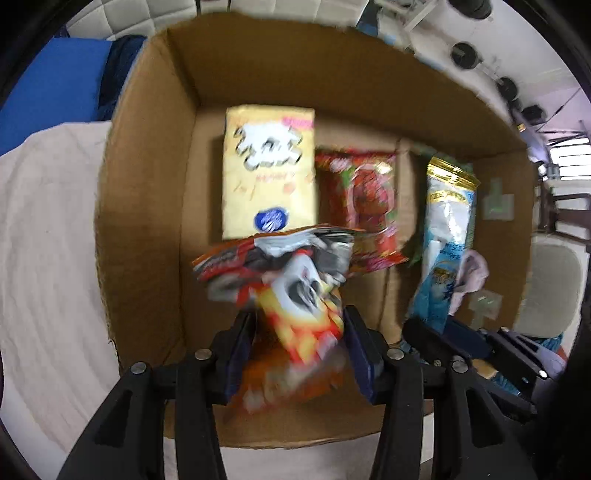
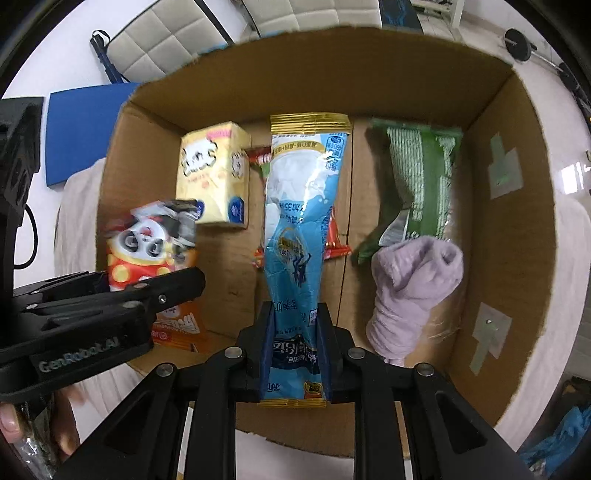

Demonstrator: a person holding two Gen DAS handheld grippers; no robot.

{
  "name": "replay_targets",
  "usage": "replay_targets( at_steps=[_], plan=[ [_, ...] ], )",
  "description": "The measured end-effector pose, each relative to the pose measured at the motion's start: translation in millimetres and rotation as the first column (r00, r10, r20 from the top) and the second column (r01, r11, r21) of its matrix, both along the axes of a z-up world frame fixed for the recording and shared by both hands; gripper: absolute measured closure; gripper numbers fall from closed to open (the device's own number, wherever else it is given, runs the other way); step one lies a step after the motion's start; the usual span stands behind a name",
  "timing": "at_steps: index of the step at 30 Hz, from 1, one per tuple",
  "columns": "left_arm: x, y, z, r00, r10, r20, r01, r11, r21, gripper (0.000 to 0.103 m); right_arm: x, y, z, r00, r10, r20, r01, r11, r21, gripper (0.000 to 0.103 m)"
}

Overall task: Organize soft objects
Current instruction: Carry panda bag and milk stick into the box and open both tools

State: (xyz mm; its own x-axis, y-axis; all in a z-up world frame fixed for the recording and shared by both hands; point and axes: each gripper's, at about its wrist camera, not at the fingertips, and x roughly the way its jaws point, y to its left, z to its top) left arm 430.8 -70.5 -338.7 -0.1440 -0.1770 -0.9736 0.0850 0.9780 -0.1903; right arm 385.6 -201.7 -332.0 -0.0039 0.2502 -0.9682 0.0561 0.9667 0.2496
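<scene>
My left gripper [image 1: 295,325] is shut on an orange panda snack bag [image 1: 291,291] and holds it above the open cardboard box [image 1: 147,184]. The bag also shows in the right wrist view [image 2: 151,240], with the left gripper [image 2: 155,288] on it. My right gripper [image 2: 295,317] is shut on a long blue milk-powder pouch [image 2: 299,206], which also shows in the left wrist view [image 1: 443,236]. On the box floor lie a yellow tissue pack [image 2: 214,173], a red snack bag [image 1: 362,199], a green pack [image 2: 421,177] and a lilac plush cloth [image 2: 413,284].
The box [image 2: 517,184] stands on a pale pink cloth [image 1: 48,240]. A blue pad [image 1: 48,96] lies behind it at the left. White padded chairs [image 2: 166,33] and dumbbells [image 1: 465,55] stand beyond.
</scene>
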Motion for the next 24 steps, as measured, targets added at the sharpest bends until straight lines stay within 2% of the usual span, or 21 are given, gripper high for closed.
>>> replay_targets(
  at_steps=[3, 5, 7, 9, 10, 11, 13, 14, 15, 16, 18, 19, 20, 24],
  plan=[
    [-2, -3, -1, 1.000, 0.010, 0.004, -0.010, 1.000, 0.003, 0.057, -1, 1, -11, 0.999, 0.012, -0.042, -0.011, 1.000, 0.021, 0.076],
    [-4, -5, 2, 1.000, 0.009, 0.020, -0.009, 1.000, 0.018, 0.055, -2, 1, -13, 0.999, 0.022, -0.047, -0.022, 1.000, -0.007, 0.071],
    [-7, -8, 7, 0.999, 0.001, 0.038, -0.002, 0.999, 0.032, 0.044, -3, 0, -13, 0.999, 0.022, -0.045, -0.023, 0.999, -0.029, 0.068],
    [-11, -10, 11, 0.998, -0.007, 0.056, 0.004, 0.999, 0.046, 0.040, -4, -3, -14, 0.999, 0.010, -0.044, -0.012, 0.999, -0.050, 0.053],
    [-13, -11, 13, 0.998, -0.010, 0.066, 0.006, 0.998, 0.055, 0.035, -5, -5, -13, 0.999, -0.003, -0.034, 0.001, 0.998, -0.059, 0.044],
    [-16, -13, 16, 0.997, -0.012, 0.076, 0.008, 0.998, 0.059, 0.033, -6, -6, -11, 1.000, -0.010, -0.025, 0.009, 0.998, -0.063, 0.040],
    [-20, -12, 21, 0.996, -0.014, 0.092, 0.008, 0.998, 0.068, 0.028, -7, -9, -10, 1.000, -0.015, -0.022, 0.014, 0.997, -0.070, 0.040],
    [-22, -13, 23, 0.995, -0.013, 0.103, 0.005, 0.997, 0.074, 0.022, -8, -10, -10, 0.999, -0.018, -0.027, 0.015, 0.997, -0.077, 0.040],
    [-24, -13, 26, 0.994, -0.014, 0.113, 0.005, 0.997, 0.079, 0.011, -8, -10, -10, 0.999, -0.018, -0.027, 0.016, 0.997, -0.078, 0.040],
    [-26, -14, 29, 0.992, -0.016, 0.129, 0.005, 0.996, 0.089, 0.008, -10, -11, -10, 0.999, -0.018, -0.026, 0.016, 0.996, -0.084, 0.037],
    [-37, -10, 34, 0.989, -0.016, 0.150, 0.001, 0.995, 0.105, 0.008, -12, -10, -8, 1.000, -0.013, -0.022, 0.011, 0.994, -0.104, 0.022],
    [-39, -9, 36, 0.988, -0.016, 0.154, -0.001, 0.994, 0.107, 0.008, -13, -12, -6, 1.000, -0.014, -0.017, 0.012, 0.994, -0.107, 0.010],
    [-41, -7, 38, 0.987, -0.010, 0.158, -0.007, 0.994, 0.105, 0.007, -15, -12, -5, 1.000, -0.014, -0.009, 0.013, 0.993, -0.115, 0.003],
    [-36, 11, 45, 0.982, 0.014, 0.189, -0.032, 0.995, 0.092, 0.007, -18, -16, 8, 0.999, -0.029, 0.019, 0.031, 0.988, -0.149, 0.001]
  ],
)
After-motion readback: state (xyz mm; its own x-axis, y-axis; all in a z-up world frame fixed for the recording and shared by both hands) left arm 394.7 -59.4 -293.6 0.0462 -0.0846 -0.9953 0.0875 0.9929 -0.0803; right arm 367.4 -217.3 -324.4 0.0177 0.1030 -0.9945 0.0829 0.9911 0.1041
